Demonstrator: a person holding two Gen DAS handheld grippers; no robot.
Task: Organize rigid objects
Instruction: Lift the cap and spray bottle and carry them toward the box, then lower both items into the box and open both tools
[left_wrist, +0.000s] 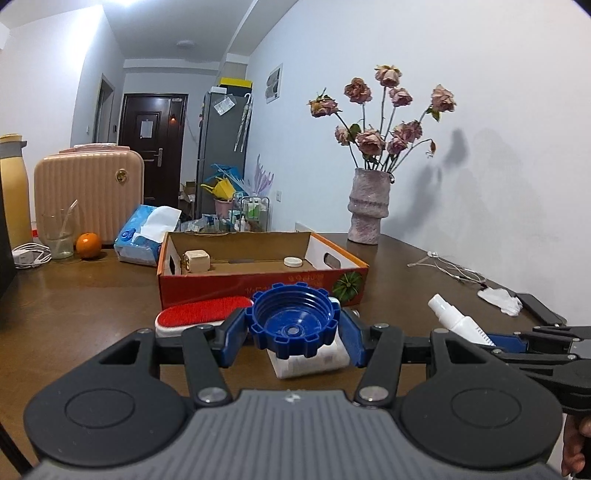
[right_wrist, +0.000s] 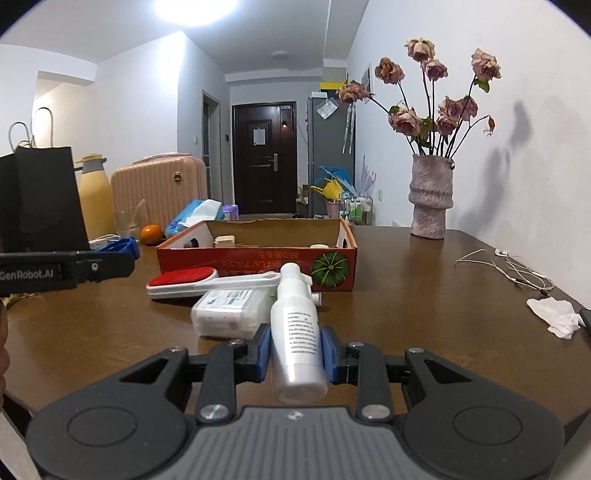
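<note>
Your left gripper (left_wrist: 293, 328) is clamped on the blue ridged cap (left_wrist: 293, 325) and your right gripper (right_wrist: 295, 349) on the white spray bottle (right_wrist: 297, 332), both held above the table (right_wrist: 406, 306) short of the red cardboard box (right_wrist: 258, 266), apparently over the lint brush (right_wrist: 188, 280).

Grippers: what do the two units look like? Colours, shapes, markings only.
Both match. Left claw: black linkage arms with silver pivot screws, blue pads, two round black discs flanking a grey ribbed base. Right claw: same build. The left unit's side, seen from the right wrist view, bears white "GenRobot.AI" lettering. No cables visible.
</note>
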